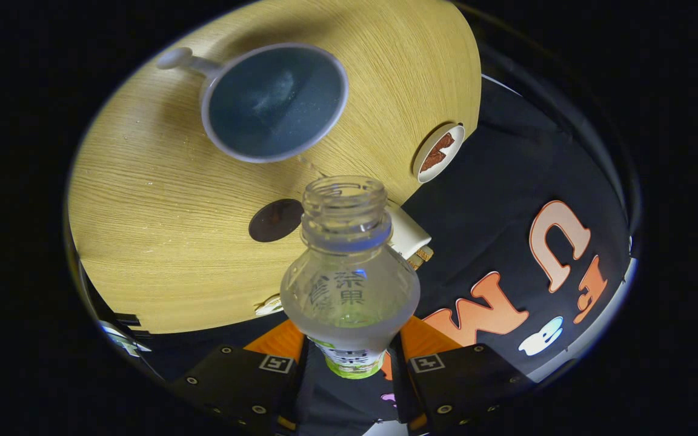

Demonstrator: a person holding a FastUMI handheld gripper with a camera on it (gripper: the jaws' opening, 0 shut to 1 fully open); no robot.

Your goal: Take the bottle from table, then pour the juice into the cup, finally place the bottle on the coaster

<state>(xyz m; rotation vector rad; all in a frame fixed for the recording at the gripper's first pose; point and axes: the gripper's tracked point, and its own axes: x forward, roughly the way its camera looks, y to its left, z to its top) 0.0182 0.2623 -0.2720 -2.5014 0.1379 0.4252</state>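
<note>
The gripper has both fingers clamped on the bottle, one pressing on each side of its lower body, down by the label band. The bottle is clear plastic, uncapped, and its open mouth points forward, away from the fingers. It is held off the table, and the whole scene sits tilted in the gripper view, so the wooden tabletop slants across behind it. Beyond the mouth, out on the table, is the cup, wide and round with a pale rim and a dark inside; its handle sticks out on the side away from the booth wall. The mouth is short of the cup, not over the rim. No stream shows between the two, and whether there is liquid left in the bottle is hard to tell through the frosted plastic. Just beside the neck, flat on the wood, lies a dark round coaster, bare on top. Farther off, at the table's edge near the wall, sits a small white dish with something brown in it. Right behind the bottle's shoulder a pale white object pokes out at the table edge; what it is cannot be made out.
</note>
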